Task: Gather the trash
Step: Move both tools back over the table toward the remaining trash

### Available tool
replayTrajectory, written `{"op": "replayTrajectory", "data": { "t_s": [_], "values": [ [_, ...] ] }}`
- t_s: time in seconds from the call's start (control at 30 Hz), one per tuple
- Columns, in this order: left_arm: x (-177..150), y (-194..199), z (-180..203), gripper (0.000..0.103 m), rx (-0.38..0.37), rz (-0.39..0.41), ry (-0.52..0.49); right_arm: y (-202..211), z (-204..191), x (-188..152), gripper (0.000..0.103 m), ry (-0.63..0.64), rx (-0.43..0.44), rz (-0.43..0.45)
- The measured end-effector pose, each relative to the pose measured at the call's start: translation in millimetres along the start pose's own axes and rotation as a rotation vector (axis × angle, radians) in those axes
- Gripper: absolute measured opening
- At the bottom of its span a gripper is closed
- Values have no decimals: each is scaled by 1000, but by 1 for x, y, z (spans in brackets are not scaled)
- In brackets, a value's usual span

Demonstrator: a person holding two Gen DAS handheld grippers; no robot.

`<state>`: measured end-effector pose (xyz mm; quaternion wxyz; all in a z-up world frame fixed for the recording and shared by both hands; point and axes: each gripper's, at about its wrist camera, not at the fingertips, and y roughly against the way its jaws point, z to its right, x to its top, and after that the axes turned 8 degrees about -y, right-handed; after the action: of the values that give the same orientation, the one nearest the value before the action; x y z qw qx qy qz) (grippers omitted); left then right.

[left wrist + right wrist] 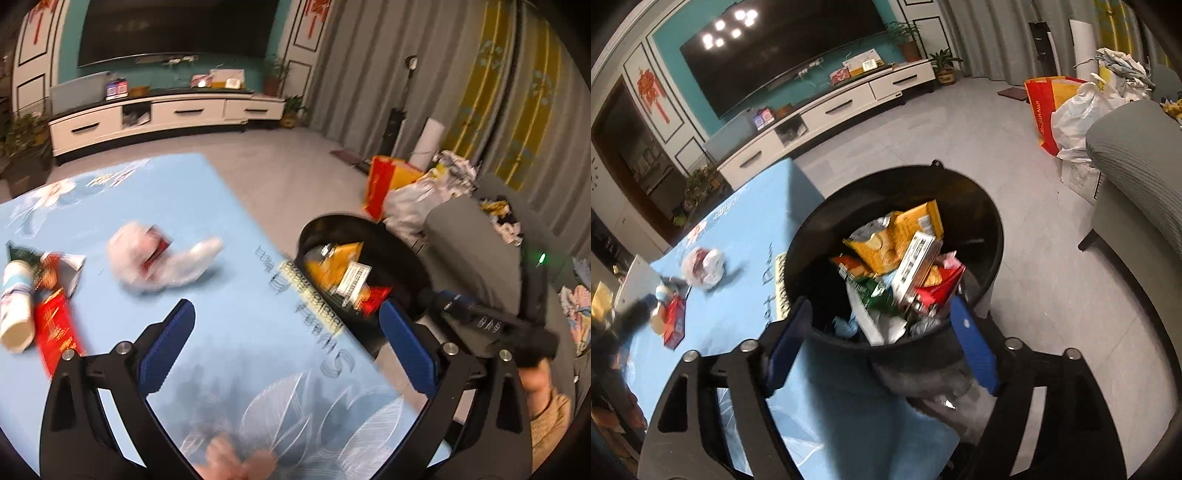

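- The left claw point(286, 345) stands wide over the near part of the light blue surface point(207, 229), with nothing between its blue pads point(168, 345).
- The right claw point(882, 345) hangs over the near rim of the black bin point(990, 236), its jaws well apart and gripping nothing; its pads frame the rim from either side.
- The black bin stands on the floor, just beside the right edge of the surface. It is piled high with trash: a yellow snack bag point(882, 245), a white box with a barcode point(916, 258), a red wrapper point(942, 286) and green and white packaging point(875, 299).
- In the left wrist view the right claw's black body point(491, 321) shows beyond the bin, held in a hand point(535, 376) at the right.
- Trash lies on the surface. Near its middle is a crumpled white plastic bag with something red inside point(159, 258), blurred in the left view.
- Toward the left edge lie a flat red packet point(55, 332), a white tube with a pale label point(14, 310) and, touching them, a small carton with green and orange print point(48, 266).
- Farther off, on the floor beyond the bin, a red-and-yellow shopping bag point(1045, 107) and a white plastic sack point(1078, 118) lean near a grey sofa point(1137, 155).
- At the far wall is a white low cabinet point(162, 114) under a dark television point(177, 29).
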<state>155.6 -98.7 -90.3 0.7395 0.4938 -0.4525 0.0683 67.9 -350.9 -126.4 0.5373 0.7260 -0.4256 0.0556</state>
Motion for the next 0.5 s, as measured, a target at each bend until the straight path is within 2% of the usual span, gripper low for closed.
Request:
{"op": "replayTrajectory", "data": {
  "t_s": [0.23,0.5],
  "values": [
    [-52,37,-31,100,41,-34,103,3,-46,-27,87,122,39,-73],
    [-97,97,-93,100,236,-13,268,-6,-103,-61,87,257,86,-163]
  ]
}}
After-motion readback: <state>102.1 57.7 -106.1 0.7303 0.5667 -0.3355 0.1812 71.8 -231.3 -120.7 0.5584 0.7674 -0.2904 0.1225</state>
